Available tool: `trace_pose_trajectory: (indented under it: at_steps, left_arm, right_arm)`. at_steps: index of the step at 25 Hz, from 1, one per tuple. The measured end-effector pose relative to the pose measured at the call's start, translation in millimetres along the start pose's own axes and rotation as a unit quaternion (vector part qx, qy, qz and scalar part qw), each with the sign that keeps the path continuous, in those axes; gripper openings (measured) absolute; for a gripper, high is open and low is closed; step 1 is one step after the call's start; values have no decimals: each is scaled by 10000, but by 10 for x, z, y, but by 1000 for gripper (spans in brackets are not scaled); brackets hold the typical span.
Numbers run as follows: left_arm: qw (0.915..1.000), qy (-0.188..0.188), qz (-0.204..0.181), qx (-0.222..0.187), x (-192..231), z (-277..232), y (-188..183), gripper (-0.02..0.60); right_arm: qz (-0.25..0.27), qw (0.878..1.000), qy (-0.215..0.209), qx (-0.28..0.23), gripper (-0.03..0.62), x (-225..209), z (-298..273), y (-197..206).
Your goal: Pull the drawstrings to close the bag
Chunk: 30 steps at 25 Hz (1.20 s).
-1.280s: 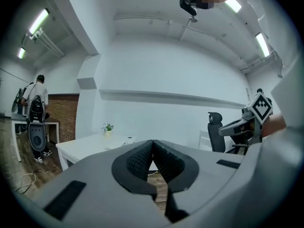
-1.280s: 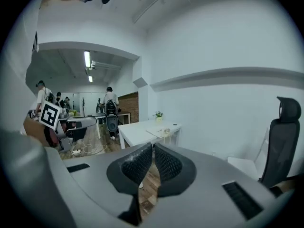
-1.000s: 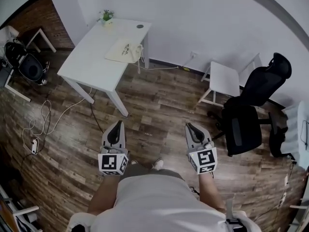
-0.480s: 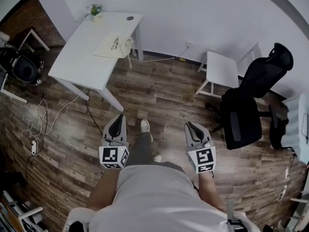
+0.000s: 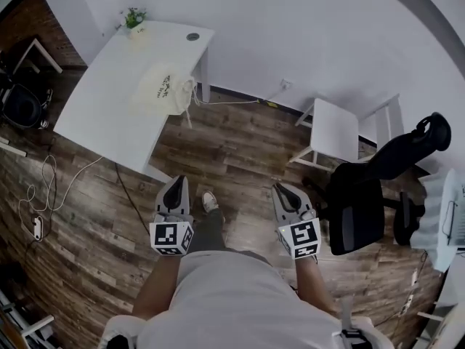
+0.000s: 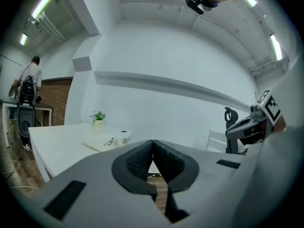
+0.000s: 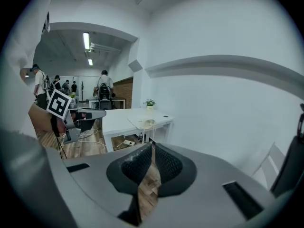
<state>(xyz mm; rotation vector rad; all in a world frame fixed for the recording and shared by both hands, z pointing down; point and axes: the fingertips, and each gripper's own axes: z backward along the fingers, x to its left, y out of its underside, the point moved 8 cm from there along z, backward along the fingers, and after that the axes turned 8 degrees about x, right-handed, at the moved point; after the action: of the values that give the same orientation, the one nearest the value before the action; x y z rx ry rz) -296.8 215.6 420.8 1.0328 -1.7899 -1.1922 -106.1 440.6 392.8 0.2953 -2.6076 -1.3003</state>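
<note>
1. Left gripper (image 5: pixel 174 185): jaws closed, pads meeting, nothing between them; held above the wood floor (image 5: pixel 240 147).
2. Right gripper (image 5: pixel 282 192): jaws closed at the tips, empty.
3. Drawstring bag (image 5: pixel 161 89): lies flat on the white table (image 5: pixel 98 118), at 11 o'clock from both grippers, well apart from them.
4. Black office chair (image 5: pixel 360 213): at 3 o'clock from the right gripper.
</note>
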Motion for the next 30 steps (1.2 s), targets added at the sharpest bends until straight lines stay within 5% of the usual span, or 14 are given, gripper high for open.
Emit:
trace_pose_trajectory:
  at_steps: [8, 20, 25, 30]
  left_arm:
    - [9995, -18, 282, 140, 687, -1201, -357, 15]
    - [9967, -529, 542, 276, 1218, -1845, -556, 15]
    - [9901, -1161, 678, 399, 1327, -2212, -560, 15]
    - [9713, -2001, 1133, 602, 1254, -2504, -588, 15]
  right_arm:
    - [254, 9982, -290, -449, 48, -470, -1218, -1173]
    - [399, 9904, -1268, -384, 48, -705, -2440, -1801]
    - [807, 9736, -2076, -501, 48, -928, -3024, -2162]
    - [1522, 9401, -3028, -365, 48, -1149, -3620, -2486]
